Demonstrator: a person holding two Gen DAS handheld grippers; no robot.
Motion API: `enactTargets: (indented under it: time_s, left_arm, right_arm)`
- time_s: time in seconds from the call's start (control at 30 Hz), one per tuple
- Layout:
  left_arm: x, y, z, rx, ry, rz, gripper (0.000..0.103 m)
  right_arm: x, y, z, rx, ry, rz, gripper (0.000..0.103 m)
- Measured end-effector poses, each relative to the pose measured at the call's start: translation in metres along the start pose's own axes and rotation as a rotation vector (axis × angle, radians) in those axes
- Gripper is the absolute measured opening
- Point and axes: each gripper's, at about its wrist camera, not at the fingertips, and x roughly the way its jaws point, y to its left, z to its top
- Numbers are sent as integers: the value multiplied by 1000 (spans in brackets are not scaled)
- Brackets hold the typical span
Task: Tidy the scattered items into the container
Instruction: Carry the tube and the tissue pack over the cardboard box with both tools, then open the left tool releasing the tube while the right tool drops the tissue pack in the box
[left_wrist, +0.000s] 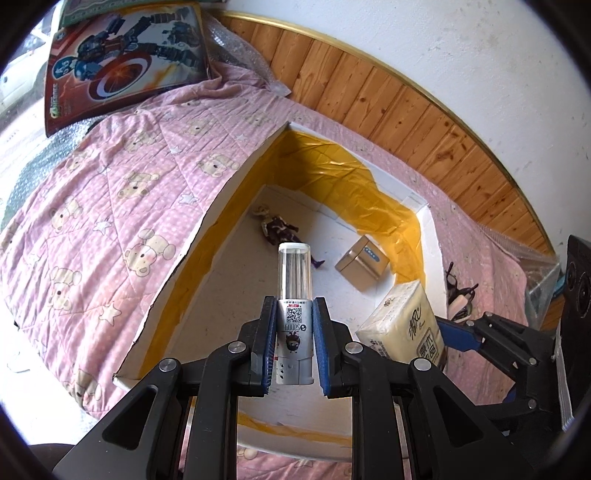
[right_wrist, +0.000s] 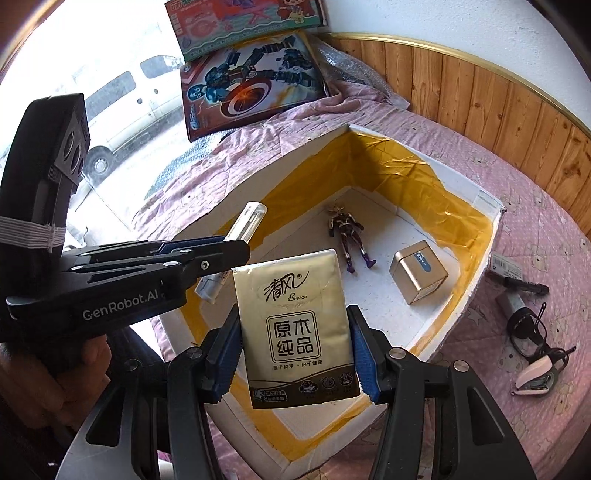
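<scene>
While the left hand-held gripper (left_wrist: 294, 332) clamps a tube (left_wrist: 294, 295), the right hand-held gripper (right_wrist: 293, 350) pinches tissues (right_wrist: 295, 328).

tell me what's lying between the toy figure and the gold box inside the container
Nothing: bare white container floor separates the toy figure from the gold box. The right wrist view shows it best.

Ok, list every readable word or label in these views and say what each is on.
"GenRobot.AI": side of the left gripper.
"清风 Breeze" and "原木纯品": tissue pack in the right gripper.
QR code and logo on the tube: too blurred.
Comic cover, small print: unreadable.
</scene>
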Motion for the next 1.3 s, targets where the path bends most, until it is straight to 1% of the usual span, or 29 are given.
enactTargets:
  time_s: [0.1, 0.23, 0.47, 0.67, 0.87, 0.93, 1.0, 1.07, 1.3]
  left_arm:
    - [12, 1, -4, 27, 33, 40, 20]
    - [24, 4, -8, 30, 68, 69, 20]
    - [33, 9, -10, 59, 79, 145, 20]
    - [38, 10, -9, 70, 83, 165, 20]
    - [40, 13, -8, 57, 85, 153, 21]
    - [40, 14, -8, 48, 84, 147, 24]
    - [40, 13, -8, 44, 88, 134, 32]
    - [40, 10, -9, 50, 87, 124, 35]
    - [37, 15, -6, 6, 77, 87, 36]
  right_arm:
    - [12, 0, 4, -36, 46, -21, 55]
    - [28, -2, 9, -73, 119, -31, 55]
    - [52, 3, 12, -123, 231, -7, 55]
    - [69, 11, 4, -171, 310, -2, 55]
    - [74, 12, 2, -167, 324, 0, 56]
    - [74, 10, 3, -149, 319, 8, 56]
    - [75, 8, 3, -135, 319, 11, 57]
    - [74, 8, 1, -130, 316, 10, 57]
    - [66, 7, 0, -112, 293, 21, 57]
